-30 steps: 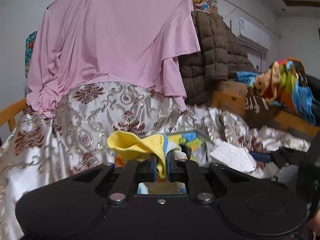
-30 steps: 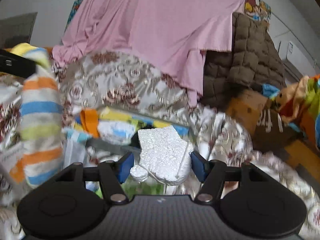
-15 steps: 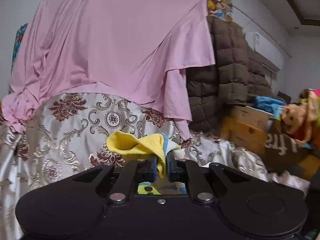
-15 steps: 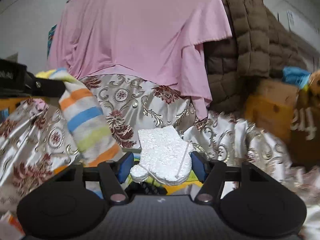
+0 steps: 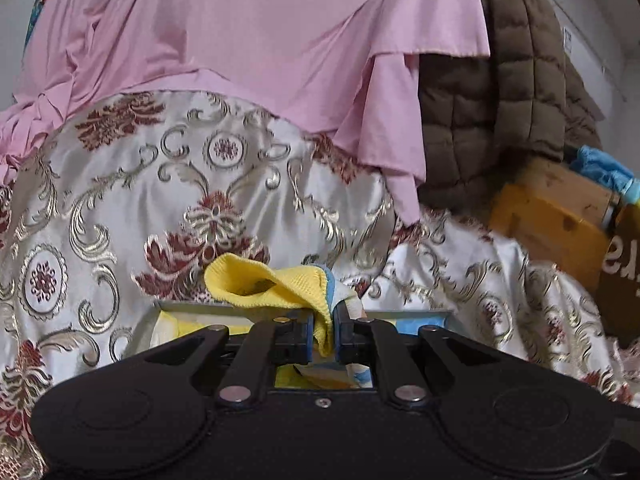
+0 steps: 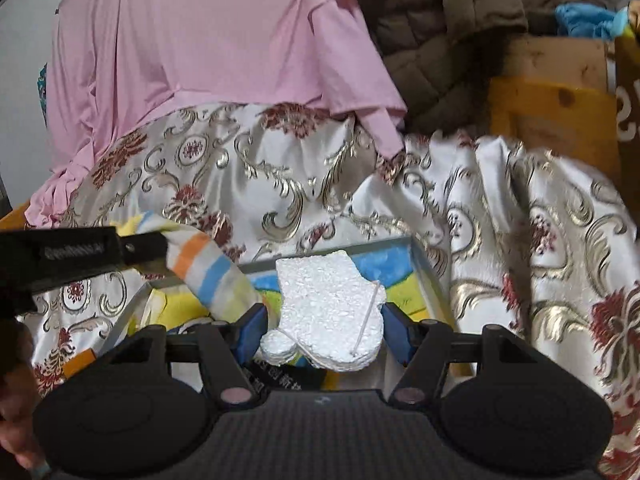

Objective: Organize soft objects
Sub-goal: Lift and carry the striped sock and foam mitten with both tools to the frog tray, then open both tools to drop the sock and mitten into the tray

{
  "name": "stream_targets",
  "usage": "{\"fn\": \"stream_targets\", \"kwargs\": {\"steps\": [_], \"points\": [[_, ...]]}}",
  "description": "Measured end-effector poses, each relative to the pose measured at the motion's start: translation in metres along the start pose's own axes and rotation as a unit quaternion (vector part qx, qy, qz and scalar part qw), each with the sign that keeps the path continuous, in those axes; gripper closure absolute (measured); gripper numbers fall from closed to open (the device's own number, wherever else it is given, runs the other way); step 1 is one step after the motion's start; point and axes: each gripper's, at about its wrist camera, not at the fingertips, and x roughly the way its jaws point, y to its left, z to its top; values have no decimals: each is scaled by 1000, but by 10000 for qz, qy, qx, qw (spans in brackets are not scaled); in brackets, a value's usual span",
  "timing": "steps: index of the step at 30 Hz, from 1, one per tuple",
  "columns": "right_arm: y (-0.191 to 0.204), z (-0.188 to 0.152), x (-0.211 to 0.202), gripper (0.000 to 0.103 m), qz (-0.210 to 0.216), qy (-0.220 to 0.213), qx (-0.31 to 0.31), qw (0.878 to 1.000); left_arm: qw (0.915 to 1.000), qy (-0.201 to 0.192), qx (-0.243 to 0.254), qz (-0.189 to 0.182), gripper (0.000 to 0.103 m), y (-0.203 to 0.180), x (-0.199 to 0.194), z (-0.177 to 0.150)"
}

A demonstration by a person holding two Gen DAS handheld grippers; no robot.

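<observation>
Backdrop: patterned satin cloth [image 5: 248, 184] in cream, gold and dark red covers the surface and rises behind it, and we see a pink sheet [image 5: 256, 28] draped over its top.
Left jaws: we find the left gripper [image 5: 323, 338] pinched nearly together on a striped sock [image 5: 276, 286], its yellow cuff bunched up just above the blue pads.
Sock from the other side: in the right wrist view we see the sock [image 6: 208, 270] hang from the left gripper [image 6: 160, 248] in orange, blue and yellow bands, its lower end inside the tray.
Right jaws: we see the right gripper [image 6: 322, 332] standing wide, with a white sponge pad [image 6: 326, 304] between its blue pads; both pads look to be against its sides, so it is held.
Sponge detail: we note a thin white cord across its right part.
Tray: a shallow grey-rimmed tray [image 6: 424, 276] with a bright yellow and blue inside lies on the satin right under both grippers.
Further out: we see a brown quilted jacket [image 5: 500, 100] to the right of the pink sheet, and orange wooden boxes [image 5: 548, 228] below it.
Edge: a hand [image 6: 16, 408] shows at the lower left of the right wrist view.
</observation>
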Motion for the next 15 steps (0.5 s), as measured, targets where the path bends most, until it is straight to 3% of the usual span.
{"fn": "stream_targets", "kwargs": {"steps": [15], "points": [[3,-10,10,36,17,468,-106,9988,9961,816,68,320,91,10,5,-29]]}}
